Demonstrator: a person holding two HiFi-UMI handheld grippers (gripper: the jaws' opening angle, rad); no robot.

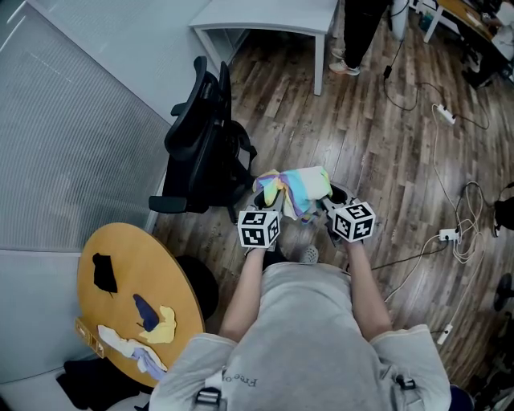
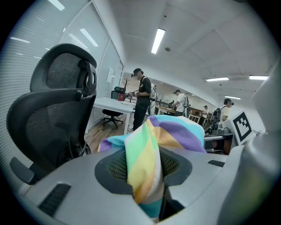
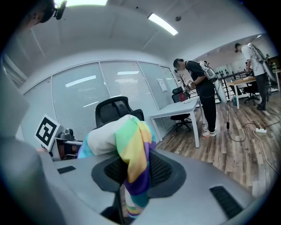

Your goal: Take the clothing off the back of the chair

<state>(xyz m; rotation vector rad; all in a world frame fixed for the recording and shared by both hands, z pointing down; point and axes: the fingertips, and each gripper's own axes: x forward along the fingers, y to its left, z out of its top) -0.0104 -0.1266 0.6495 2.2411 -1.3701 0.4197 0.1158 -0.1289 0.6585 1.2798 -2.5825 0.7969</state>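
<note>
A pastel rainbow-striped piece of clothing point(image 1: 295, 191) hangs bunched between both grippers, clear of the black office chair point(image 1: 205, 144) to its left. My left gripper point(image 1: 271, 210) is shut on one end of the clothing point(image 2: 145, 167), whose stripes fill the space between the jaws. My right gripper point(image 1: 325, 207) is shut on the other end of the clothing point(image 3: 134, 169). The chair point(image 2: 52, 114) stands close at the left of the left gripper view, its mesh back bare. In the right gripper view the chair point(image 3: 115, 110) shows behind the cloth.
A round wooden table point(image 1: 136, 301) with scraps of cloth lies at lower left. A white desk point(image 1: 273, 20) stands beyond the chair, a person point(image 1: 357, 36) beside it. Cables and a power strip point(image 1: 446, 114) cross the wood floor at right. A glass wall point(image 1: 72, 128) runs along the left.
</note>
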